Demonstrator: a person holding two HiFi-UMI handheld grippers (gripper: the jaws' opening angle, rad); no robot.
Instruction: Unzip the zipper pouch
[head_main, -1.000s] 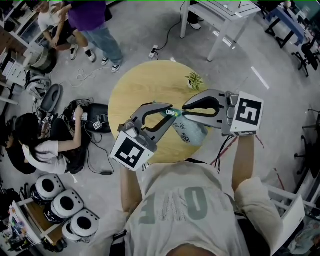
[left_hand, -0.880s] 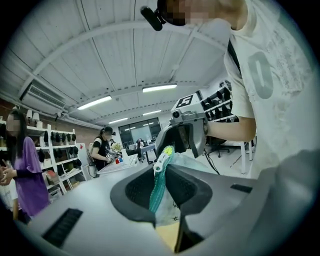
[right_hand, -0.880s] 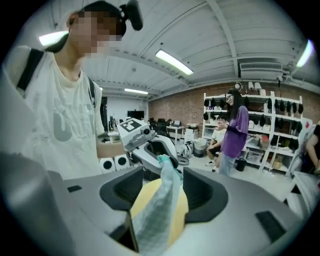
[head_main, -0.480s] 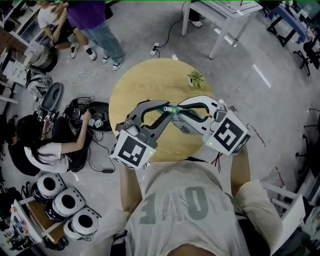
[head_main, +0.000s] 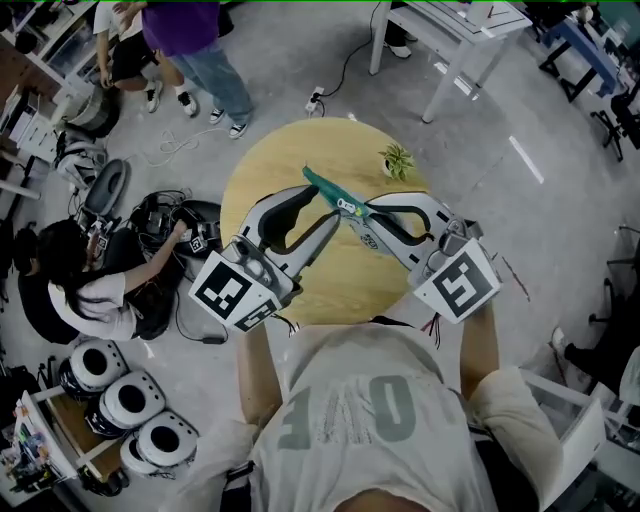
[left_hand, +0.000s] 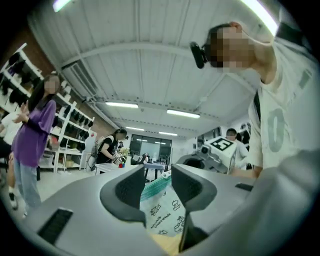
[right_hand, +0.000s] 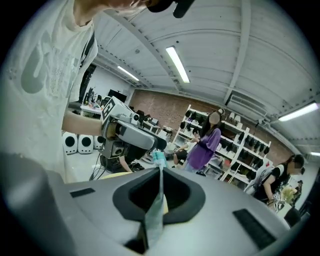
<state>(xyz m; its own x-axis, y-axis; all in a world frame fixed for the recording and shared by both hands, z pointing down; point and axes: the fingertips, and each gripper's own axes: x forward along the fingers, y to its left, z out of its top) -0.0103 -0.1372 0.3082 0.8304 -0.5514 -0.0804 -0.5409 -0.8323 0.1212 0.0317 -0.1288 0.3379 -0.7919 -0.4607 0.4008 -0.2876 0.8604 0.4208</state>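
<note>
Holding the zipper pouch (left_hand: 161, 214) in the air above the round wooden table (head_main: 268, 172), I work with a gripper in each hand, the two tools meeting nose to nose over the tabletop. My right gripper (right_hand: 159, 175) is clamped tight on the pouch: its jaws are together, and a thin fold of the pouch's fabric is pinched between them, running up to the teal zipper edge (head_main: 323, 187) at the top. My left gripper (left_hand: 157, 184) is letting go; its jaws are opening, with the white, doodle-printed pouch between the dark pads, and I cannot see either pad pressing on it. In the head view the teal edge juts up and to the left from the point where the two grippers meet, while the pale body of the pouch hangs beside my right gripper, clear of the table. The marker cube of the left gripper (head_main: 232, 292) and the marker cube of the right gripper (head_main: 458, 286) sit near my chest. A small potted plant (head_main: 397, 160) stands near the table's far edge. On the floor to my left a seated person (head_main: 75, 290) bends over cables, and a person in a purple top (head_main: 182, 25) stands beyond the table.
</note>
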